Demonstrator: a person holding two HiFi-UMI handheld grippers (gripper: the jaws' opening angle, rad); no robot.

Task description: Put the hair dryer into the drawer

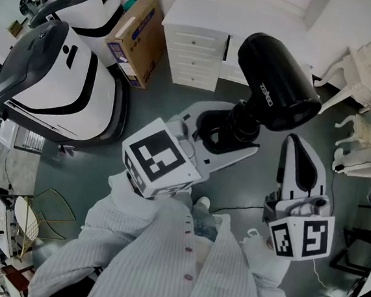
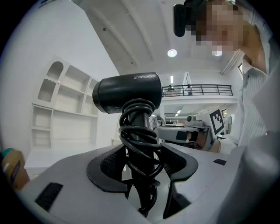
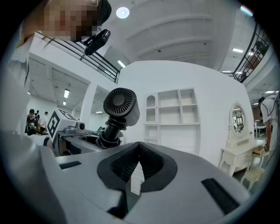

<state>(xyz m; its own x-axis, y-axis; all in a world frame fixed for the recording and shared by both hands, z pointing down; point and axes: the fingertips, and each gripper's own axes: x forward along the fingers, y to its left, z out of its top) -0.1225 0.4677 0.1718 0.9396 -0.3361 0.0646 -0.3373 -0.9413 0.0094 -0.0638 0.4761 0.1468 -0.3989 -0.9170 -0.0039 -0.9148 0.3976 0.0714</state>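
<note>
Hair dryer, head view: the black hair dryer [image 1: 277,81] is held up over the grey floor, well short of the white chest of drawers [image 1: 195,51]. Its barrel covers part of the furniture just to the chest's right.
Left gripper, head view: the left gripper [image 1: 229,132] is clamped on the dryer's handle, and the handle's lower end is lost between the jaws.
Right gripper, head view: the right gripper [image 1: 301,149] sits beside the dryer without touching it, jaws together and empty.
Box, head view: a cardboard box [image 1: 136,38] stands left of the chest, its print too small to read.
Left gripper view: the jaws press on either side of the handle, which is wrapped in a coiled black cord [image 2: 140,144]. The cord hides most of the handle, and its tail drops out of sight below the pads.
Right gripper view: the pads meet at their tips with nothing between them. The dryer's round rear grille [image 3: 120,101] shows at the back left, its handle base hidden behind the left gripper's body. White wall shelves [image 3: 175,113] stand beyond.
</note>
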